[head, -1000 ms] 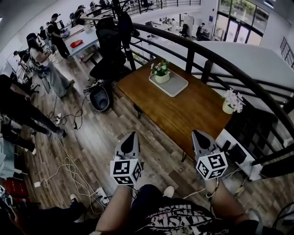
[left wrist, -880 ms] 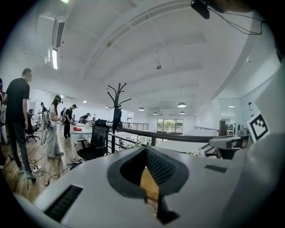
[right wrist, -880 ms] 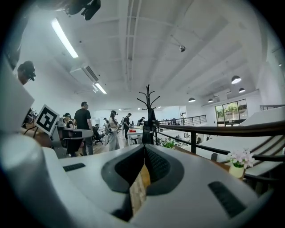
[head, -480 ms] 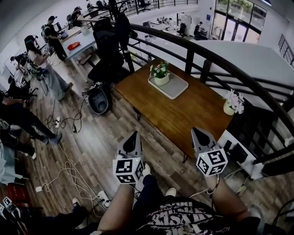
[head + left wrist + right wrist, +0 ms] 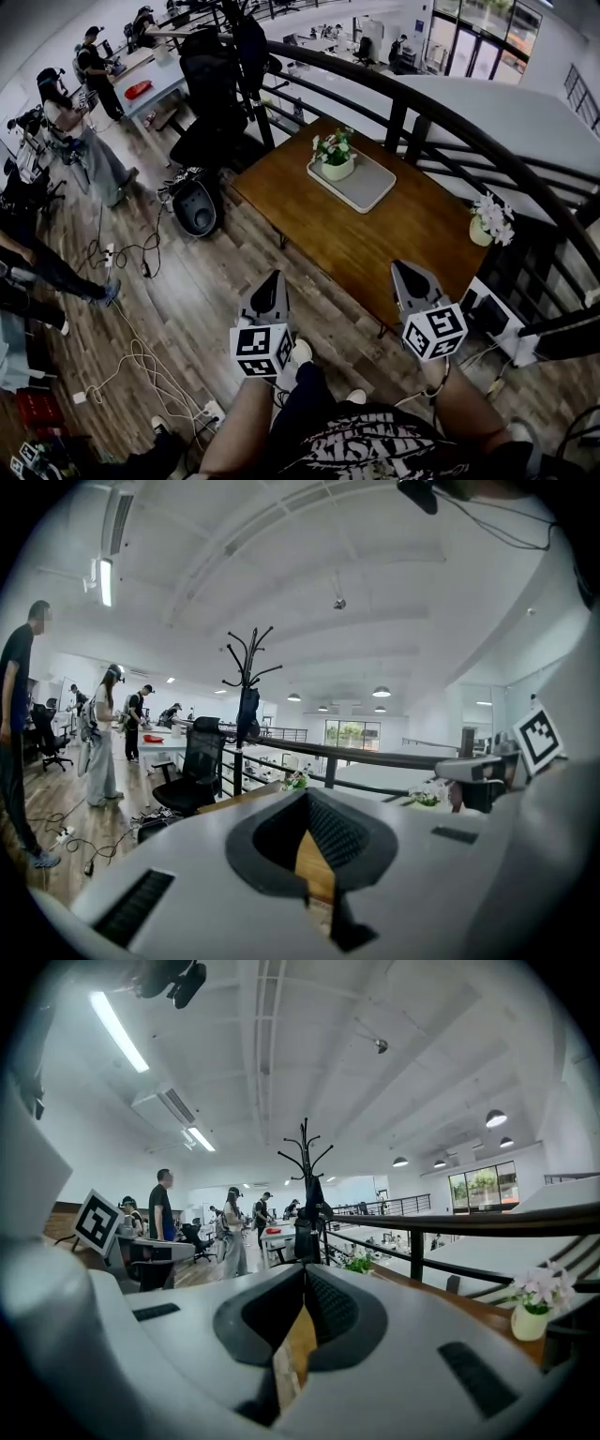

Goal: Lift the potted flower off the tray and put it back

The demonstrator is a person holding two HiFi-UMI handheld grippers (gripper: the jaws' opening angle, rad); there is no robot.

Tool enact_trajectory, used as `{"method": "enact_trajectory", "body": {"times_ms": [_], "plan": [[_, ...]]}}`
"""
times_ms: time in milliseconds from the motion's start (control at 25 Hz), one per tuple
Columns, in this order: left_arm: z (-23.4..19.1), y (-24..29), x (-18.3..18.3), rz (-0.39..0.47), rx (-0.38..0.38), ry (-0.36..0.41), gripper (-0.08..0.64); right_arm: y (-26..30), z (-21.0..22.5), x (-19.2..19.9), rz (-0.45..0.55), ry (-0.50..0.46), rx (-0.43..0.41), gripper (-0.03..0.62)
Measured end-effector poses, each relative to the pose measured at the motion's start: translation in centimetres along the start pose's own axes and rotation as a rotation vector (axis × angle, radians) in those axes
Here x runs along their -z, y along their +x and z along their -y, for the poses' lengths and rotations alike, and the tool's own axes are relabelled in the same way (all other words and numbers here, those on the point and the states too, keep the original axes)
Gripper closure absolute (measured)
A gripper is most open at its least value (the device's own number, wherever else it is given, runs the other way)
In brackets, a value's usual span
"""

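Standing on the tray [image 5: 370, 185], the flower [image 5: 336, 156] lies well ahead, midway between the left gripper [image 5: 272, 278] and right gripper [image 5: 402, 269]. Both sets of fingers are together, empty.

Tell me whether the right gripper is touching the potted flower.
Apart. The head view shows a stretch of bare table between the right gripper and the potted flower on its tray.
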State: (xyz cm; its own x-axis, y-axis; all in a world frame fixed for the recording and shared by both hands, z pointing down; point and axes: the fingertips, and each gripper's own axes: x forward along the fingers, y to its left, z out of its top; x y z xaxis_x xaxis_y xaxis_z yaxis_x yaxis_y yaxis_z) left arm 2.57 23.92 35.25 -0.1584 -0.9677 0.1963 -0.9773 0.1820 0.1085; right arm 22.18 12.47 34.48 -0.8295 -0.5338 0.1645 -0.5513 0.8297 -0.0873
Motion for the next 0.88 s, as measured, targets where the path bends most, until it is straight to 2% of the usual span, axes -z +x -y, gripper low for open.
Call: {"method": "enact_trajectory", "body": {"times_ms": [280,880], "plan": [[-6.5,5.7,-0.5,-0.009,0.021,-0.032,0.552,7.6,-0.1,-0.4,-0.025,-0.011,0.017,0.594],[-14.2,15.9,1.2,-0.075,0.156,-0.066,0.552,20.2,-0.6,0.2,-0.05,-0.011,0.101,0.594]]}}
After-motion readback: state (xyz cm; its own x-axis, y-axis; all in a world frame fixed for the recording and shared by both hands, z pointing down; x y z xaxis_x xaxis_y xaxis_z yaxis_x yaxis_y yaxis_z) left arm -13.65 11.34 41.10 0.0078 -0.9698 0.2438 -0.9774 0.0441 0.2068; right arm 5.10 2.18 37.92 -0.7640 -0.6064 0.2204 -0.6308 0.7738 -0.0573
